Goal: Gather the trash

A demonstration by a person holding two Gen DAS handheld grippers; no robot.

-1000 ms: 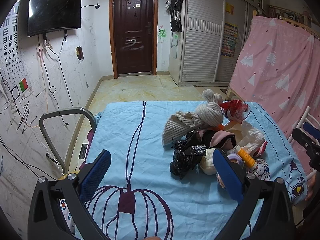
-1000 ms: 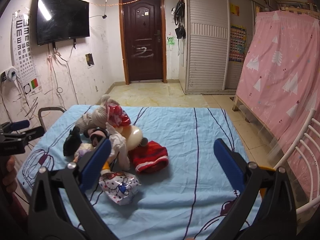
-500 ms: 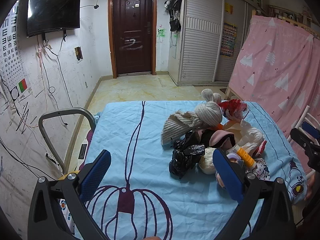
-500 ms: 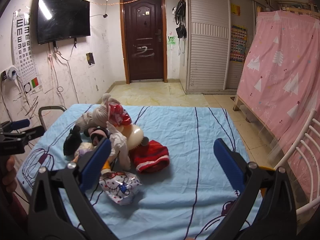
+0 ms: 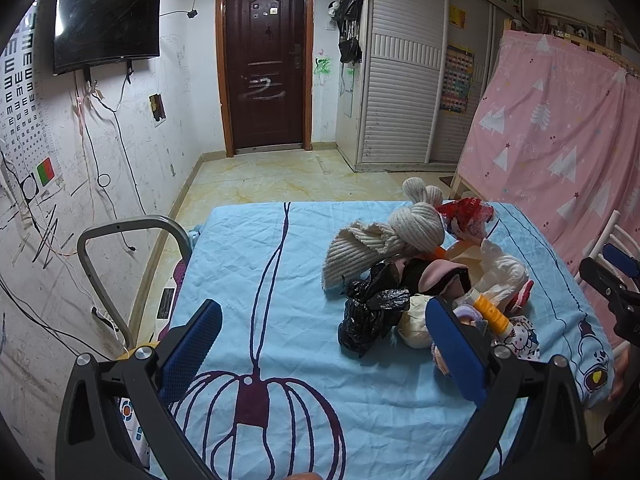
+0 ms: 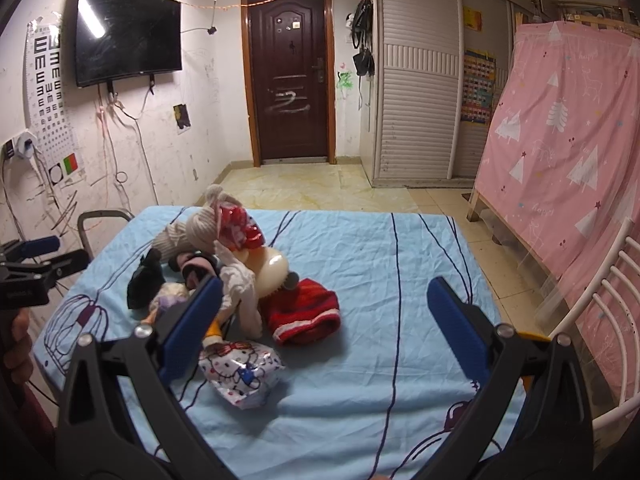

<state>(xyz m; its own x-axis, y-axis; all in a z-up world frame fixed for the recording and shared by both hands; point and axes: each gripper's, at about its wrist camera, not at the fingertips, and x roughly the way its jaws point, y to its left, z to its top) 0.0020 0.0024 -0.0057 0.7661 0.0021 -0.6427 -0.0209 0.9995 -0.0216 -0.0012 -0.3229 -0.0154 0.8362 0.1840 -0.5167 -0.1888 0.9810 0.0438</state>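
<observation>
Tools first: the left tool (image 5: 322,342) hangs released over the near part of the blue sheet (image 5: 260,280), its blue pads spread wide with nothing between them. The right tool (image 6: 324,328) hangs released as well, over the same sheet, pads wide apart and empty.

All places below are given from the black plastic bag (image 5: 370,312), which lies crumpled on the sheet at the near left edge of a heap of things. Touching it on its far side lies a ribbed cream knit hat (image 5: 380,240), and beyond that hat sits a red snack wrapper (image 5: 464,214). Just right of the bag is a pale round lump (image 5: 414,322), and further right a white plastic glove (image 5: 502,270) beside an orange-capped tube (image 5: 490,310). At the far right of the heap, nearest the sheet's edge, lies a cartoon-printed foil bag (image 6: 240,372). A red knit hat (image 6: 306,314) lies right of the heap, well apart from the black bag. Behind the bag, past the end of the bed, stands a dark brown door (image 5: 266,64); left of it a television (image 5: 106,16) hangs on the wall, and right of it a pink curtain (image 5: 560,140).
</observation>
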